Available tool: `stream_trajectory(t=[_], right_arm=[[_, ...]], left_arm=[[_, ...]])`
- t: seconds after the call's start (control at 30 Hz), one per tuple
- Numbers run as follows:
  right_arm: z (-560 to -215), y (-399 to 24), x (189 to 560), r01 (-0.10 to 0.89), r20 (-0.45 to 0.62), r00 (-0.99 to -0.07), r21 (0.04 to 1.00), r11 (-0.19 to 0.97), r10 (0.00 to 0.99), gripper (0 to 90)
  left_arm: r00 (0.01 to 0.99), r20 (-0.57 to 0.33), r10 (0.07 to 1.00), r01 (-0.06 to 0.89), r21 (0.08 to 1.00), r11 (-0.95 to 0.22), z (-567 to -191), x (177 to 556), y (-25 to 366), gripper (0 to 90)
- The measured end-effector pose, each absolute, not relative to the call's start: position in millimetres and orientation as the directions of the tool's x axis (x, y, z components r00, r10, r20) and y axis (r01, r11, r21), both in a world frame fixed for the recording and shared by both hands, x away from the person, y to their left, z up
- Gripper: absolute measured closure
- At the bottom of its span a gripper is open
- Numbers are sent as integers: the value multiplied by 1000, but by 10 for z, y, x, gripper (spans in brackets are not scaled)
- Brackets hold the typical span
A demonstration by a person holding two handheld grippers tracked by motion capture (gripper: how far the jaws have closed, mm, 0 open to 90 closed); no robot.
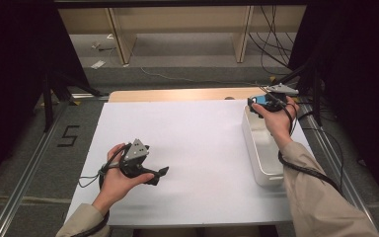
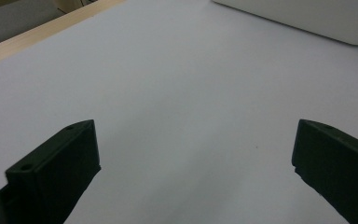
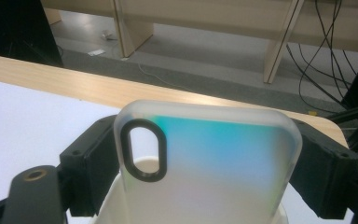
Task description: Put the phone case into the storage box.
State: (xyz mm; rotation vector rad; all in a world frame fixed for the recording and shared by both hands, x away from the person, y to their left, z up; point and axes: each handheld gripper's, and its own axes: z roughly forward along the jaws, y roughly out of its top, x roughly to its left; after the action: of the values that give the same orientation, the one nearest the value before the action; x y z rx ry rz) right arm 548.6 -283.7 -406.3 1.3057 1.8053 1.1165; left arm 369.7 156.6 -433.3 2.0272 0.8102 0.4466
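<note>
Phone case [image 3: 205, 163] clamped in right gripper [image 1: 262, 101] over white bin [image 1: 261, 148], left gripper [image 1: 159, 174] agape

Overhead view; two close, perhaps table-level

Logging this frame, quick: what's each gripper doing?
Left gripper: open, holding nothing, over the white sheet.
Right gripper: shut on a phone case, above the white bin.

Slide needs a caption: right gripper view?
Right gripper clamps a translucent phone case above the white bin, wooden table edge beyond.
</note>
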Motion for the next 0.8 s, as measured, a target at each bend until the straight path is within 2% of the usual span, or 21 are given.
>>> stream_trajectory(t=[0.8], right_arm=[[-4119,-2826,5520,427,-18,-303,891,153,953,185]], left_arm=[[723,6,691,376,836,-401,-4334,3699,1567,3]])
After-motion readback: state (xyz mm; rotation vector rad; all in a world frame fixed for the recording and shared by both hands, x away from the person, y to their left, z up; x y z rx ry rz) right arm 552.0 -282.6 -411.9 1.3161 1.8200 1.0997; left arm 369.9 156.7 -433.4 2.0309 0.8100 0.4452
